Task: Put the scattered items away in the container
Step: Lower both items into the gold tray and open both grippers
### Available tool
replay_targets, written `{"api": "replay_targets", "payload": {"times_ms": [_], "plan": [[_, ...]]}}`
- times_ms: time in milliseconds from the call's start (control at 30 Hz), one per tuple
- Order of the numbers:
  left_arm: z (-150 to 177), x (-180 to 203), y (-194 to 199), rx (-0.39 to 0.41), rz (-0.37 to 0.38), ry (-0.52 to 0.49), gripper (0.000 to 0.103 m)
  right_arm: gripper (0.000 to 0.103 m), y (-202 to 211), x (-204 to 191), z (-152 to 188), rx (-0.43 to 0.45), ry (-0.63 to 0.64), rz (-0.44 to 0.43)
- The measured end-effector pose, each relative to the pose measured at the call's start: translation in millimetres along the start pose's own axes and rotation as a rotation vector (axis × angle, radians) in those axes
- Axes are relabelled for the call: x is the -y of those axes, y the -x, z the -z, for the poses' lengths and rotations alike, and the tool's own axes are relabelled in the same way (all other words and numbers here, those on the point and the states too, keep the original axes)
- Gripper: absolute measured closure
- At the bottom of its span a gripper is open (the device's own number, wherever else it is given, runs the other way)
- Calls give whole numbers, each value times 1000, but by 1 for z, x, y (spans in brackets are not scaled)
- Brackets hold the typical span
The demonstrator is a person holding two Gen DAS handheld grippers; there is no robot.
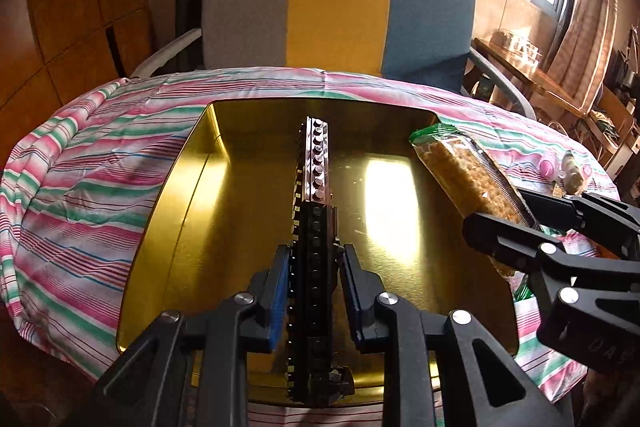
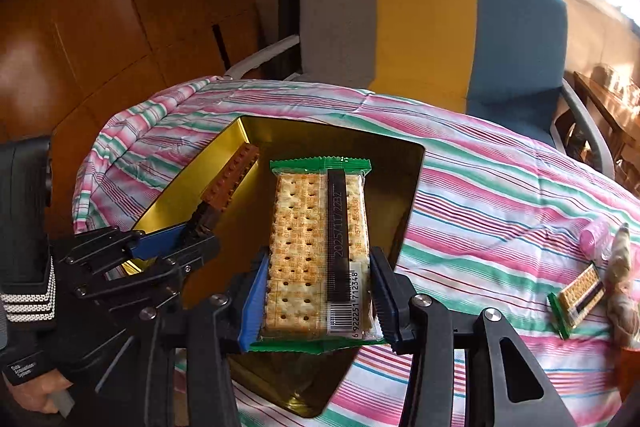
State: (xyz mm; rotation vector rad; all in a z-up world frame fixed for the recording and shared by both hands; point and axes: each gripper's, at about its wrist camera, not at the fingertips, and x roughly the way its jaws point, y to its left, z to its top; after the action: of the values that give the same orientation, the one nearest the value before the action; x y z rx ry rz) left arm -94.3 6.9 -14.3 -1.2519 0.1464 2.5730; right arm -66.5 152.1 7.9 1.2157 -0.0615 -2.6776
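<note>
brick bar (image 1: pixel 314 211), long and studded, sits clamped between the left gripper (image 1: pixel 314 291) jaws over the gold tin (image 1: pixel 168 211); ahead and to their right the right gripper (image 1: pixel 516 227) pinches a cracker pack (image 1: pixel 460 175) above the tin's right rim.

right wrist view alone shows that pack's barcode, jaws closed on its sides, a second cracker pack (image 2: pixel 578 293) lying well right on the striped cloth (image 2: pixel 500 187), and bare tin floor ahead.
</note>
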Motion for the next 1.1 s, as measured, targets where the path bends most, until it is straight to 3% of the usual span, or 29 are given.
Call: {"api": "replay_targets", "payload": {"times_ms": [200, 500, 1100], "plan": [[6, -19, -12, -15, -34, 30, 79, 55, -39, -17, 0, -71, 21, 33], [7, -32, -29, -47, -90, 88, 78, 55, -65, -23, 1, -118, 46, 89], [12, -38, -25, -51, -103, 122, 78, 53, -72, -18, 5, -132, 18, 80]]}}
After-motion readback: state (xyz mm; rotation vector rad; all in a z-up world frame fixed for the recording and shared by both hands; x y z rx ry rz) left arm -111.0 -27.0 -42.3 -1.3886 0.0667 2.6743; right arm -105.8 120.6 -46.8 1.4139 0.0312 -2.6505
